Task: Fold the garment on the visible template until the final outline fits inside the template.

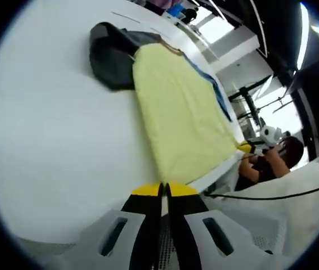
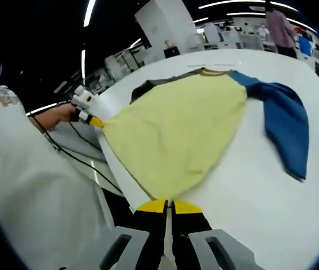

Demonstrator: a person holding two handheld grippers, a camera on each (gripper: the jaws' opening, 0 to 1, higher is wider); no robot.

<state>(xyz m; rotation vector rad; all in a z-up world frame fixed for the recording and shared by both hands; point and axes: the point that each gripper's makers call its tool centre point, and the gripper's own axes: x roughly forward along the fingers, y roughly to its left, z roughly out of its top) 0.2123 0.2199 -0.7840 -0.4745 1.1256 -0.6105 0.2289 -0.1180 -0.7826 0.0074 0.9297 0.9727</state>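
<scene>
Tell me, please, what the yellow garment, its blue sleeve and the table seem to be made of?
The yellow garment looks like soft matte knit fabric: it lies limp with shallow wrinkles. The blue sleeve seems to be similar cloth, folding loosely. The table appears smooth, hard and white, perhaps laminate; its exact material is unclear.

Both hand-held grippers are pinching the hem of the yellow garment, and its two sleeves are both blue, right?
Not quite. The right gripper view shows one blue sleeve and one dark grey sleeve. Both hand-held grippers do pinch the yellow garment at its hem.
</scene>
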